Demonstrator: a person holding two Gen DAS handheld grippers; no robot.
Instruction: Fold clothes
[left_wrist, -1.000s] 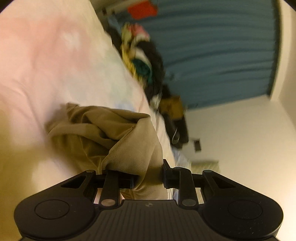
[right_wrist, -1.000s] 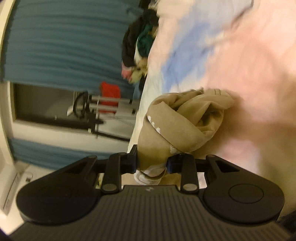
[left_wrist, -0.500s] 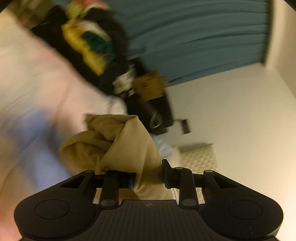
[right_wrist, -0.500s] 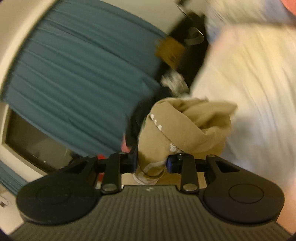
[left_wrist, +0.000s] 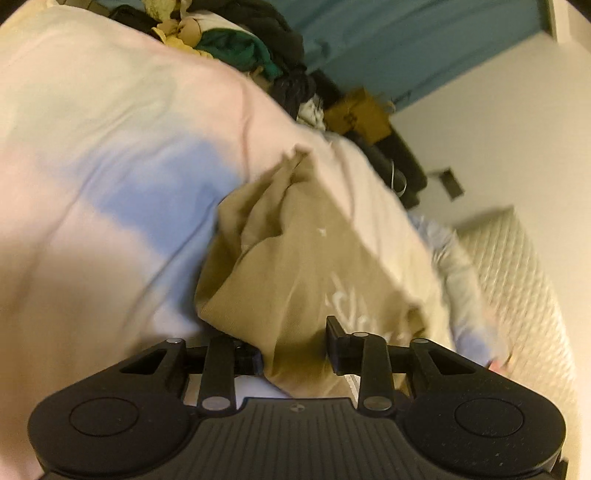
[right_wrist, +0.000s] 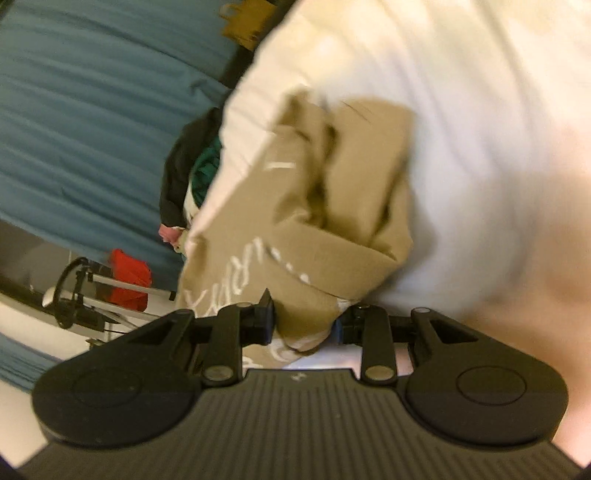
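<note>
A tan garment with white lettering (left_wrist: 295, 266) hangs stretched between my two grippers above the bed. My left gripper (left_wrist: 294, 349) is shut on one bunched edge of it. In the right wrist view the same tan garment (right_wrist: 317, 221) shows its white print, and my right gripper (right_wrist: 306, 322) is shut on another edge. The cloth's far part is creased and folded on itself. Both views are blurred by motion.
A pastel pink, blue and white bedsheet (left_wrist: 110, 177) lies under the garment. A pile of dark, green and yellow clothes (left_wrist: 251, 48) sits at the bed's far edge by a teal curtain (right_wrist: 92, 92). A red item on a rack (right_wrist: 129, 277) stands beyond.
Both grippers have swung with the tan garment. It has opened from a tight bundle into a wider, flatter sheet, with the white lettering now showing.
</note>
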